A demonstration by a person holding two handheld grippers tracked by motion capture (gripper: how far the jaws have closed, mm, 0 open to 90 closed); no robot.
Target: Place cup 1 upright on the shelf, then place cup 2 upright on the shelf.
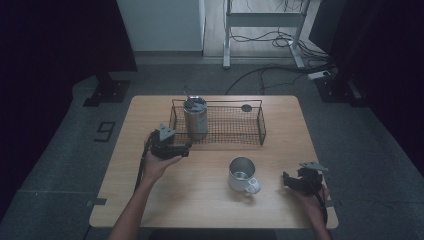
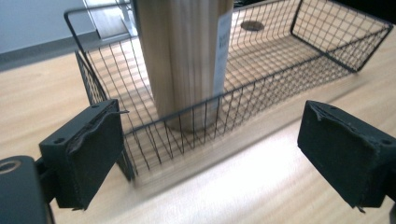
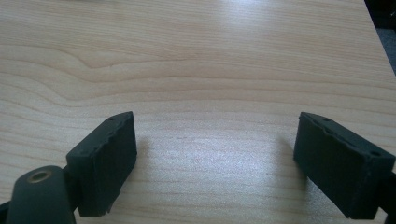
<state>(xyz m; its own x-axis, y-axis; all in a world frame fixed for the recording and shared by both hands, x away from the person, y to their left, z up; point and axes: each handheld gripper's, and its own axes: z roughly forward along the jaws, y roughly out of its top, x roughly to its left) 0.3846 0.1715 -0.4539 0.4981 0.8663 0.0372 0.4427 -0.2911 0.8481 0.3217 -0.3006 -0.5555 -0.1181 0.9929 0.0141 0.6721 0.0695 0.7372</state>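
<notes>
Facing the wire basket [image 1: 218, 123] at the far middle of the counter [image 1: 200, 200], our left gripper [image 1: 186, 148] hangs just outside its near left corner, jaws spread wide with nothing between them. The tall steel tumbler [image 1: 195, 118] stands upright inside the basket's left end, close behind the near wall. We judge the risk to be that wall: a level reach would catch the wire rim and shove the basket or tip the tumbler. Open room lies above the basket. To the right, a metal mug [image 1: 243, 174] sits near the counter's middle. Our right gripper [image 1: 286, 181] rests near the right edge, jaws apart over bare wood, holding nothing.
</notes>
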